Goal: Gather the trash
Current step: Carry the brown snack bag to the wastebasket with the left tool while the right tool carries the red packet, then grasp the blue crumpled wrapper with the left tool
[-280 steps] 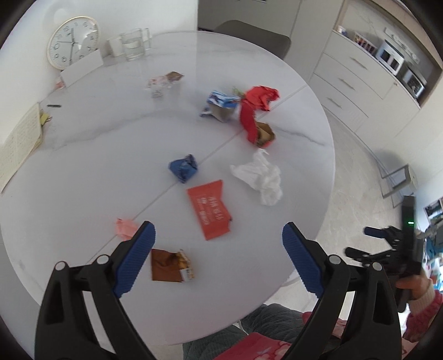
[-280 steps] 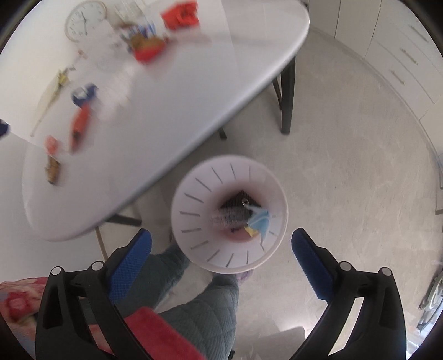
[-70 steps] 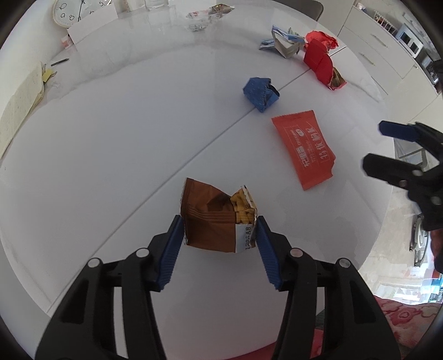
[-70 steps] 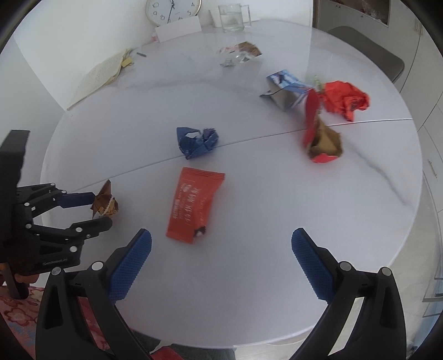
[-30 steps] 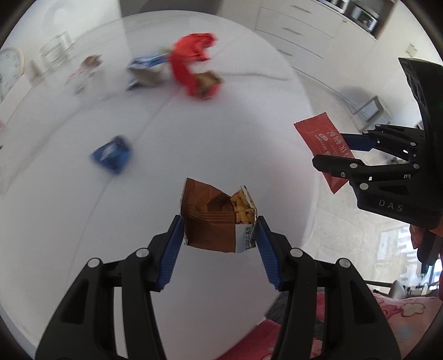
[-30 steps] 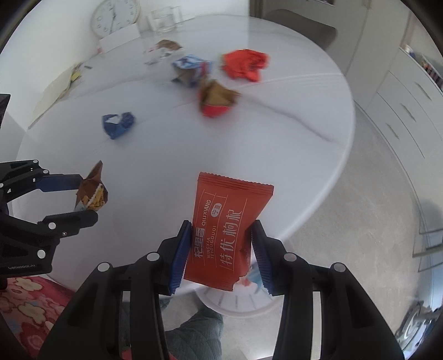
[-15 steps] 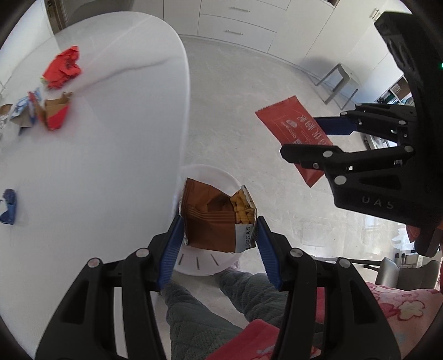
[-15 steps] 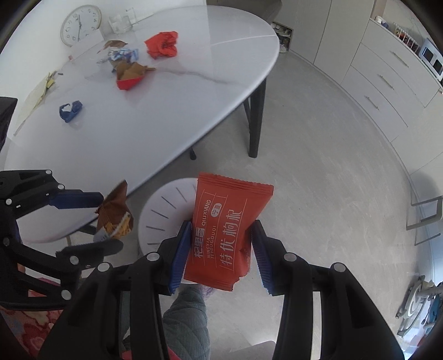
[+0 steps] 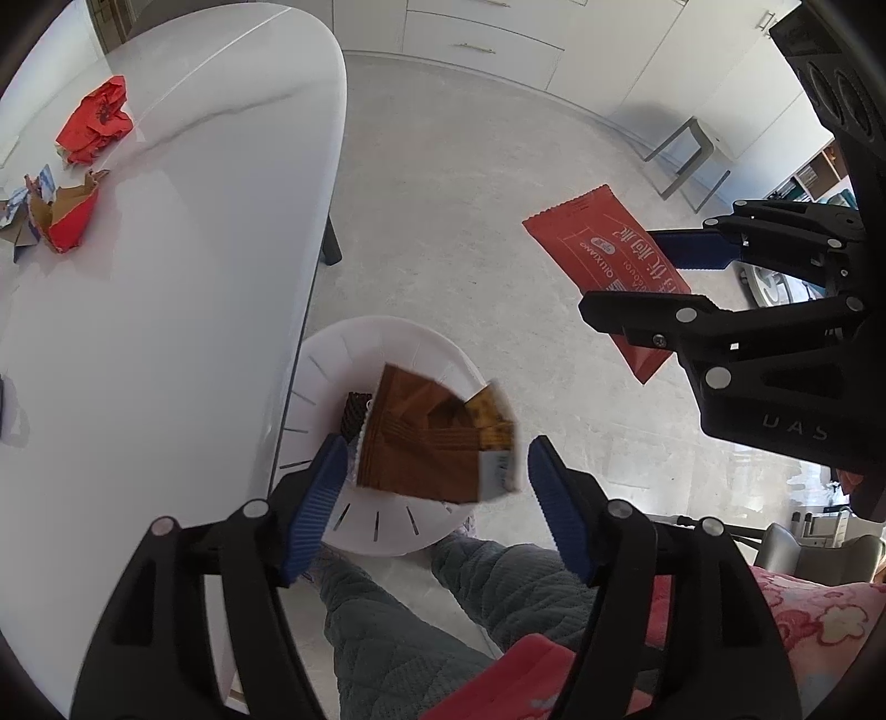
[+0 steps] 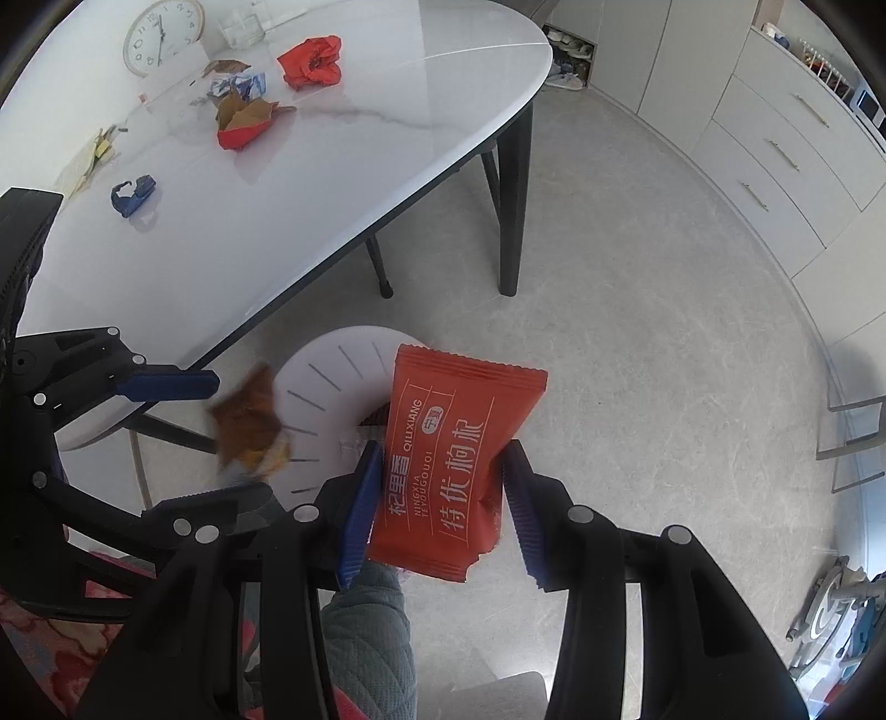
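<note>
My left gripper [image 9: 437, 482] is open above the white trash bin [image 9: 332, 354] on the floor. The brown snack wrapper [image 9: 432, 437] is blurred between the fingers, apart from both pads, falling toward the bin; it also shows in the right wrist view [image 10: 249, 432]. My right gripper [image 10: 440, 498] is shut on a red snack packet [image 10: 454, 448], held over the bin's [image 10: 326, 387] right side. It shows in the left wrist view [image 9: 659, 277] with the packet [image 9: 603, 260].
The white marble table [image 10: 277, 183] stands left of the bin with a red crumpled wrapper [image 10: 313, 61], a red-brown wrapper [image 10: 241, 122], a blue wrapper [image 10: 133, 194] and a clock [image 10: 160, 36]. Table legs [image 10: 512, 210], white cabinets [image 10: 775, 138], my legs [image 9: 421, 620] below.
My left gripper has opened and let go of the brown wrapper, which now drops toward the bin. My right gripper still holds the red packet over the bin.
</note>
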`<state>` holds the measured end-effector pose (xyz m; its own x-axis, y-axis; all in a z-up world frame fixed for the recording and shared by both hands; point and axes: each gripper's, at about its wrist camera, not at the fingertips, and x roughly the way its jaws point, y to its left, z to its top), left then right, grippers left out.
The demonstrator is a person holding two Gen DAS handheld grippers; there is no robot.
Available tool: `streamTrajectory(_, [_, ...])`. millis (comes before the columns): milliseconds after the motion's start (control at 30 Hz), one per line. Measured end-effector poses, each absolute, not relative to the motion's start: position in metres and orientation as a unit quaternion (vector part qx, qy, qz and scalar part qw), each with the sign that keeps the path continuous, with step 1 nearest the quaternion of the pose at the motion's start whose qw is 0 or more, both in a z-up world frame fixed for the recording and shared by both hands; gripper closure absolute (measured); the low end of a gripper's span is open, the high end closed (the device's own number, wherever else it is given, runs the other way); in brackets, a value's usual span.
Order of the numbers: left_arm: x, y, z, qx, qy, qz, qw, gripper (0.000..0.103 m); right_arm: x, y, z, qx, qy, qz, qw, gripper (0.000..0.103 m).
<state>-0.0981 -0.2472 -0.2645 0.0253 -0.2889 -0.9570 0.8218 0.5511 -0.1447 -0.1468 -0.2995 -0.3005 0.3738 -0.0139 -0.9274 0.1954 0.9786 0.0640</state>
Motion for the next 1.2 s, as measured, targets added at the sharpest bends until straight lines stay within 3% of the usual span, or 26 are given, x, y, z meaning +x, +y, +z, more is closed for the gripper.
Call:
streamTrajectory(133, [-0.096, -0.245, -0.261, 0.235, 0.561, -0.406, 0.682, 0.032, -0.146, -0.296, -0.298, 0.08, 0.554, -0.061, 0.826, 0.058])
streamTrajectory(767, [-0.091, -0.205, -0.234, 0.234, 0.541, -0.377, 0.714, 0.029, -0.126, -0.265, -0.308, 0.083, 0.571, -0.016, 0.816, 0.058])
streamTrajectory(800, [-0.089, -0.2, -0.231, 0.234, 0.539, -0.373, 0.718, 0.028, -0.121, -0.26, -0.311, 0.083, 0.577, -0.01, 0.813, 0.054])
streamTrajectory(833, [-0.087, -0.194, -0.228, 0.233, 0.538, -0.368, 0.722, 0.028, -0.119, -0.257, -0.312, 0.084, 0.58, -0.009, 0.81, 0.041])
streamTrajectory(900, [-0.082, -0.186, -0.224, 0.231, 0.537, -0.361, 0.726, 0.028, -0.114, -0.25, -0.313, 0.08, 0.582, -0.014, 0.809, 0.025])
streamTrajectory(1200, [-0.056, -0.145, -0.213, 0.223, 0.534, -0.336, 0.744, 0.023, -0.102, -0.237, -0.289, 0.074, 0.568, -0.038, 0.818, 0.019])
